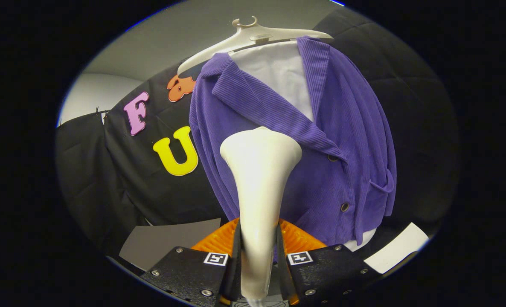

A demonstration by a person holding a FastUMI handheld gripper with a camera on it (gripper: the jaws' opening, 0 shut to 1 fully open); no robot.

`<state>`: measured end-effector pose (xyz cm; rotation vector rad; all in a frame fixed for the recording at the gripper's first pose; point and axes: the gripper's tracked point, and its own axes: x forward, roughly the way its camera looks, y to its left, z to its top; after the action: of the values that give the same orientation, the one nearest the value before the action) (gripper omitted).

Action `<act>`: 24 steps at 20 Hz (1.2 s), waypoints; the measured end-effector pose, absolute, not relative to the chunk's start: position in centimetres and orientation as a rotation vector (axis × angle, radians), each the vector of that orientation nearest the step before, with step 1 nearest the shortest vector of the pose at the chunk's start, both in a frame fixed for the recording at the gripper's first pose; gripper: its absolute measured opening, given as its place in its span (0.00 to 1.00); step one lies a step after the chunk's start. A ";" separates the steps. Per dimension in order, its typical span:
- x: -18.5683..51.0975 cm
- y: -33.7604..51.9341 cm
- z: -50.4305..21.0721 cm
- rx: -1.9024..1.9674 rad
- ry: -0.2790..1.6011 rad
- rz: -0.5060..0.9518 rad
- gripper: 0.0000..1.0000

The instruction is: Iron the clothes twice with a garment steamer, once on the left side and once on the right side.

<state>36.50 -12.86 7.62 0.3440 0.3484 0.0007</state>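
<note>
A purple corduroy jacket (321, 140) over a white shirt (280, 72) hangs on a pale hanger (253, 36) against the black cloth wall. My gripper (258, 251) is shut on the handle of a cream garment steamer (259, 179), both fingers pressing its narrow neck. The steamer stands upright between the fingers. Its wide head sits against or just in front of the jacket's left front panel, below the lapel. The jacket's buttons (344, 207) and a side pocket (383, 187) lie to the right of the steamer head.
An orange ribbed part (298, 241) shows just behind the fingers, below the jacket hem. A grey panel (167, 243) lies to the lower left and a white sheet (400, 247) to the lower right. Black cloth surrounds the garment.
</note>
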 end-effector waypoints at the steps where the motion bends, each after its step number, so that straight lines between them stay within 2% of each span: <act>1: 36.3 -13.1 6.9 0.344 0.362 -0.003 0.36; 24: 32.4 -13.0 -7.9 0.329 0.645 -0.032 0.36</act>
<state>32.43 -13.03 -7.90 0.3289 0.6452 -0.0321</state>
